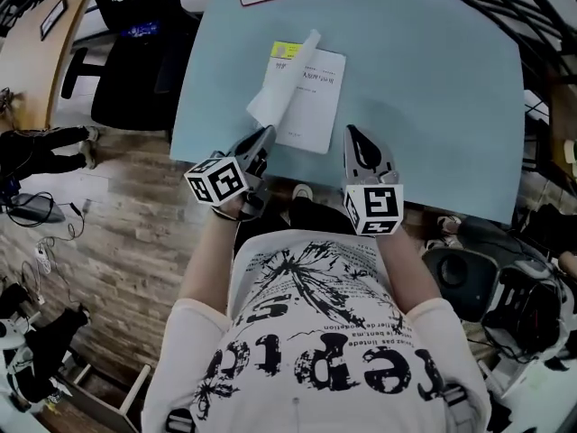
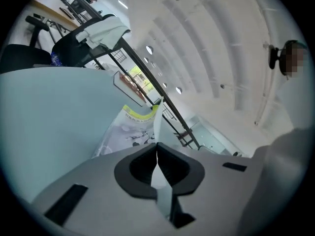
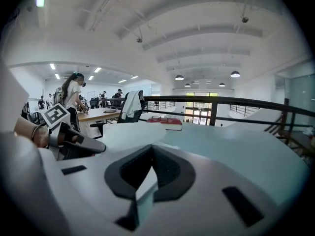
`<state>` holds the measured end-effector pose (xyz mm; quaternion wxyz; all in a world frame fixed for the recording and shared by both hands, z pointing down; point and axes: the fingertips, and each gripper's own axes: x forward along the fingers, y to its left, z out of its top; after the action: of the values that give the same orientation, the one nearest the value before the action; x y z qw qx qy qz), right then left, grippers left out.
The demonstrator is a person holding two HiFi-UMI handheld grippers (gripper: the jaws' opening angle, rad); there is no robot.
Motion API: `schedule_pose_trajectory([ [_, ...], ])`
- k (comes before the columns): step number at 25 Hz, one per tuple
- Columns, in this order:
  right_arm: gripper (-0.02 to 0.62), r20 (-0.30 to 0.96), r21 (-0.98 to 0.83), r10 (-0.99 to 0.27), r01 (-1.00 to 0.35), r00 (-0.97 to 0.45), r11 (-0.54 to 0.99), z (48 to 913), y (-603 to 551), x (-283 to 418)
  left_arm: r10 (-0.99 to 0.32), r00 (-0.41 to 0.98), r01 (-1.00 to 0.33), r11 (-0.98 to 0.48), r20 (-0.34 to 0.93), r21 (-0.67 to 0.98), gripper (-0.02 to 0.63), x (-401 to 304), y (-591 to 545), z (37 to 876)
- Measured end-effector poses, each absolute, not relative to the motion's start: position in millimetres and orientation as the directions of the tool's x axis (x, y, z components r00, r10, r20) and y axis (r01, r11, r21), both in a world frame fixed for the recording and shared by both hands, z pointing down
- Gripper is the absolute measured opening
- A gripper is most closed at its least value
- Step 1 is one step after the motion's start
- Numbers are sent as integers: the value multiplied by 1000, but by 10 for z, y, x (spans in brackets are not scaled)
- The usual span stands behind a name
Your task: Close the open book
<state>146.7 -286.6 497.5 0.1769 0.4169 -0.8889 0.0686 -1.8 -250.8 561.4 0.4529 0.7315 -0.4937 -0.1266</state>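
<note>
Left tool (image 1: 267,134) is shut at the raised leaf (image 1: 284,79), though I can't tell if it is pinching it. Right tool (image 1: 352,133) is shut and empty. The book (image 1: 315,106) lies on the desk (image 1: 433,106) just ahead of both, its long axis running away from the person. The left tool is nearer, so I'd say that leaf swings over rightward. No containers in sight.

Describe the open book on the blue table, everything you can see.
The open book is a thin white paperback with small dark print and a yellow patch at its far end. It lies flat near the light blue table's front edge. One leaf curls upward, its lower end pinched by the left gripper.
</note>
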Motion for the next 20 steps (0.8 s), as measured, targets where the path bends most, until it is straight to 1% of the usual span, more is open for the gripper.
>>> schedule_pose_trajectory([
  [4, 11, 370, 19, -735, -786, -568, 618, 4950, -2859, 1608, -784, 514, -664, -106, 348, 740, 20, 189, -2508, 5758],
  [9, 11, 362, 6, -750, -804, -553, 595, 4904, -2825, 1694, -701, 520, -774, -146, 488, 615, 21, 394, -2495, 5947],
  [16, 11, 362, 3, -764, -819, -534, 574, 4909, -2788, 1821, -633, 470, -870, -211, 616, 447, 24, 540, -2466, 6114],
  [20, 11, 356, 5, -773, -826, -526, 564, 4884, -2762, 1892, -608, 423, -904, -233, 672, 359, 38, 601, -2431, 6197],
])
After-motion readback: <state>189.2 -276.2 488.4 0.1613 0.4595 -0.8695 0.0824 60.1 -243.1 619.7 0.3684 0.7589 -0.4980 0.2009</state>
